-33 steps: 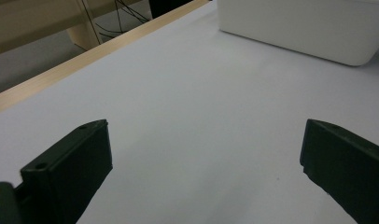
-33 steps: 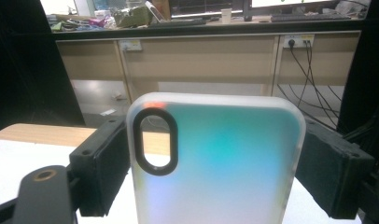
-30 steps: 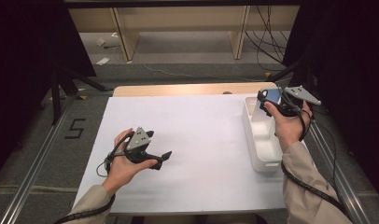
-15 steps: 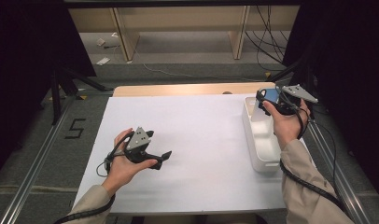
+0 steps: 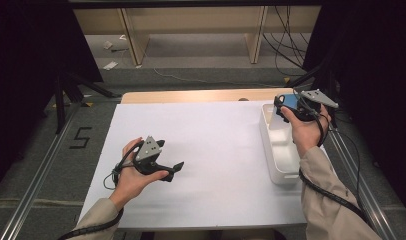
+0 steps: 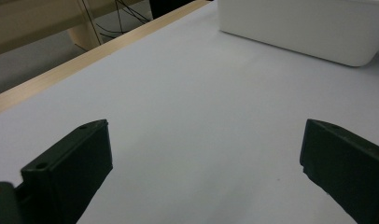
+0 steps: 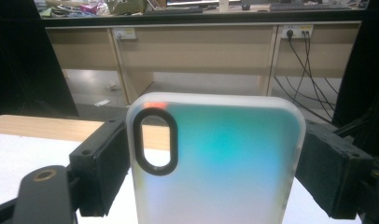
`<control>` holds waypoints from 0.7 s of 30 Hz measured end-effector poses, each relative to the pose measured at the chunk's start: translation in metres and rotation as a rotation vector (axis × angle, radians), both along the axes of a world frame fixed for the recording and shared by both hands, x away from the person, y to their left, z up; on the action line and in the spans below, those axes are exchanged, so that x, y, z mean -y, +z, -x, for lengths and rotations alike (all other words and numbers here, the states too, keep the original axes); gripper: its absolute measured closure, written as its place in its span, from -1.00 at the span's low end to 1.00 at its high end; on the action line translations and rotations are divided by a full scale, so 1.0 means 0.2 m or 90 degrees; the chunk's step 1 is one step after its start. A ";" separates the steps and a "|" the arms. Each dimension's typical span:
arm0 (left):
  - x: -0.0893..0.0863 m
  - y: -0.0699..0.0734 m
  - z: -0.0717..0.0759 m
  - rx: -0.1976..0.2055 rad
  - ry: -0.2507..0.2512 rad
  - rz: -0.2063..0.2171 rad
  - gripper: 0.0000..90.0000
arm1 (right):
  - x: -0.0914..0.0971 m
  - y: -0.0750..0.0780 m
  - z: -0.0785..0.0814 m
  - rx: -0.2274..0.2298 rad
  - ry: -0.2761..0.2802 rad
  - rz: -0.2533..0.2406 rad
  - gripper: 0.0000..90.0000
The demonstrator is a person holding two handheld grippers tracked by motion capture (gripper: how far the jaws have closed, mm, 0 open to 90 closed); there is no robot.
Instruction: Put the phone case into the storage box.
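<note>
1. Phone case (image 5: 290, 101), a blue patch in the high view, sits clamped in the right gripper (image 5: 291, 107), held above the far end of the white bin (image 5: 281, 172) at the bench's (image 5: 216, 150) right edge. The left gripper (image 5: 177, 166) rests low over the white sheet, well apart from the bin.
2. Left gripper view: its fingers (image 6: 75, 168) stand wide open over bare bench, nothing between them; the bin (image 6: 309, 28) lies beyond.
3. Right gripper view: the frosted teal case (image 7: 215, 163) stands upright, both fingers (image 7: 101, 165) pressing its long edges, camera cutout at upper left.
</note>
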State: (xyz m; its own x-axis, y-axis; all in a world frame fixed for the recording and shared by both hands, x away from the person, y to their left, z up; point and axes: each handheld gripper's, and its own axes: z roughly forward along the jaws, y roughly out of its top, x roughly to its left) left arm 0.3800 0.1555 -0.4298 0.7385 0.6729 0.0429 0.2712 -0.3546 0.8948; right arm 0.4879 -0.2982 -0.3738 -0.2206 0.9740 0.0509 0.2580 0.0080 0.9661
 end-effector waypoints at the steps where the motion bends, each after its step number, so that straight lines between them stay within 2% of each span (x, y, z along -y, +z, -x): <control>1: 0.00 0.00 0.00 0.000 0.000 0.000 -0.97 | 0.00 0.00 0.00 0.000 0.000 0.001 -0.60; 21: 0.00 0.00 0.00 -0.001 0.000 0.001 -0.96 | -0.01 -0.02 -0.07 -0.016 -0.008 0.011 -0.59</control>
State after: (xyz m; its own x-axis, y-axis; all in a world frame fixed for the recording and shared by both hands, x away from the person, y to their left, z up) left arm 0.3801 0.1557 -0.4299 0.7385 0.6731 0.0401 0.2728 -0.3526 0.8951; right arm 0.5017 -0.2971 -0.3769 -0.2078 0.9774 0.0398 0.2820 0.0209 0.9592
